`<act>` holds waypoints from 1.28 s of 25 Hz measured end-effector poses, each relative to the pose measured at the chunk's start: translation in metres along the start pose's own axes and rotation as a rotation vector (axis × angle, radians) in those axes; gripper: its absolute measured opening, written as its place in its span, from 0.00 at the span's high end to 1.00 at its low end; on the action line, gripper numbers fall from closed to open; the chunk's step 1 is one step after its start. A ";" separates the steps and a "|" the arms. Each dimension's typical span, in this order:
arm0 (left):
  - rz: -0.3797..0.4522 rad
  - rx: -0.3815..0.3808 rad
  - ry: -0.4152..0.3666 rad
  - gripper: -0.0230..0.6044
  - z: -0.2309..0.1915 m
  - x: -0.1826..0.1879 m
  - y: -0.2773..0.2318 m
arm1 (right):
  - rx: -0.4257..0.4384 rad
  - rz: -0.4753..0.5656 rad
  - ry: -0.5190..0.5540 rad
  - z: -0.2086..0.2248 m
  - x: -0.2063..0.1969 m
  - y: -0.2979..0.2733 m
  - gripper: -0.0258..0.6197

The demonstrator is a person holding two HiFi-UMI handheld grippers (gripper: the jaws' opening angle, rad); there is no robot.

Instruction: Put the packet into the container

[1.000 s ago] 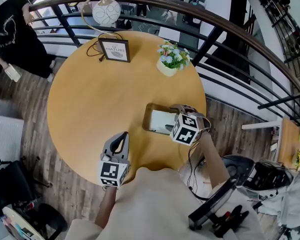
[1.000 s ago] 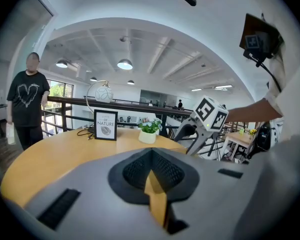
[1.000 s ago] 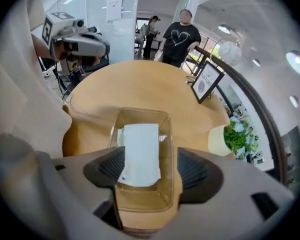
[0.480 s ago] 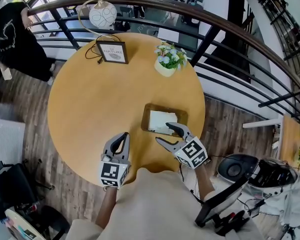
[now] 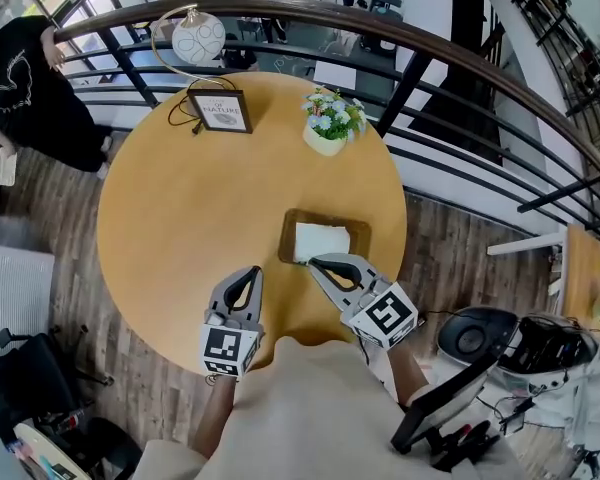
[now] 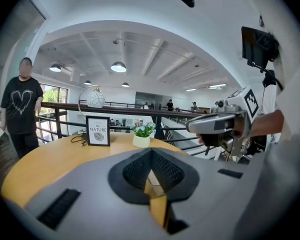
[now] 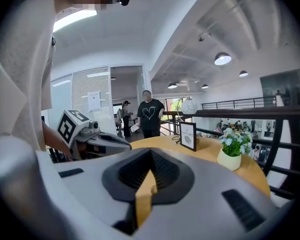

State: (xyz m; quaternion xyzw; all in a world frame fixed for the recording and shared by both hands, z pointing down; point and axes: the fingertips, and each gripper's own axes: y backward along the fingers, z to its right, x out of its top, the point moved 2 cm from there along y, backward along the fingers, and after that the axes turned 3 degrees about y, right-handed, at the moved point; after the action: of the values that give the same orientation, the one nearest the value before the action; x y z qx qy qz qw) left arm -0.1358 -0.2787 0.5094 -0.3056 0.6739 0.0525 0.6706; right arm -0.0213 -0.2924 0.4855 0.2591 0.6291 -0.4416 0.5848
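Since the white packet (image 5: pixel 322 240) already lies flat in the brown tray (image 5: pixel 325 215) on the counter (image 5: pixel 180 228), the main risk is the right claw (image 5: pixel 314 261) clipping the near rim — its tip sits just beside it — and shoving the tray. Half a second back it stood wide open; now it closes fully, empty. The left claw (image 5: pixel 247 270) is shut too, empty.

Counter (image 5: pixel 180 228): tan wood. Container (image 5: pixel 284 238): dark brown. Packet (image 5: pixel 322 240): white. Frame (image 5: pixel 219 111): black, white print. Pot (image 5: pixel 323 144): cream, green plant, blue-white flowers. Floor (image 5: pixel 80 308): grey-brown planks. My left gripper (image 5: pixel 245 271): grey, black-and-white marker cube. My shirt (image 5: pixel 310 408): beige.
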 end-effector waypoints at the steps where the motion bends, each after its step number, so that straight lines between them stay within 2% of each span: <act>1: 0.002 -0.002 -0.001 0.96 0.002 0.001 0.000 | 0.004 0.000 -0.012 0.000 -0.002 0.001 0.95; 8: -0.001 0.017 -0.014 0.96 0.022 0.006 0.012 | 0.013 -0.016 -0.022 -0.014 -0.016 0.018 0.95; 16: 0.004 0.009 -0.032 0.96 0.069 0.008 0.025 | 0.023 0.043 -0.055 -0.029 -0.017 0.049 0.95; 20: 0.008 -0.024 -0.036 0.96 0.085 0.006 0.036 | -0.030 0.038 -0.047 -0.042 -0.018 0.064 0.95; 25: 0.021 -0.102 -0.051 0.96 0.101 0.004 0.048 | -0.107 0.031 -0.020 -0.059 -0.017 0.078 0.95; 32: 0.028 -0.165 -0.051 0.96 0.101 -0.013 0.098 | -0.192 0.026 -0.024 -0.113 -0.020 0.079 0.95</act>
State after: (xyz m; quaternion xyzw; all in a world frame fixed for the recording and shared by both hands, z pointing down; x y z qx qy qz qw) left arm -0.0960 -0.1469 0.4790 -0.3487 0.6542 0.1250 0.6593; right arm -0.0084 -0.1542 0.4768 0.2046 0.6581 -0.3749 0.6200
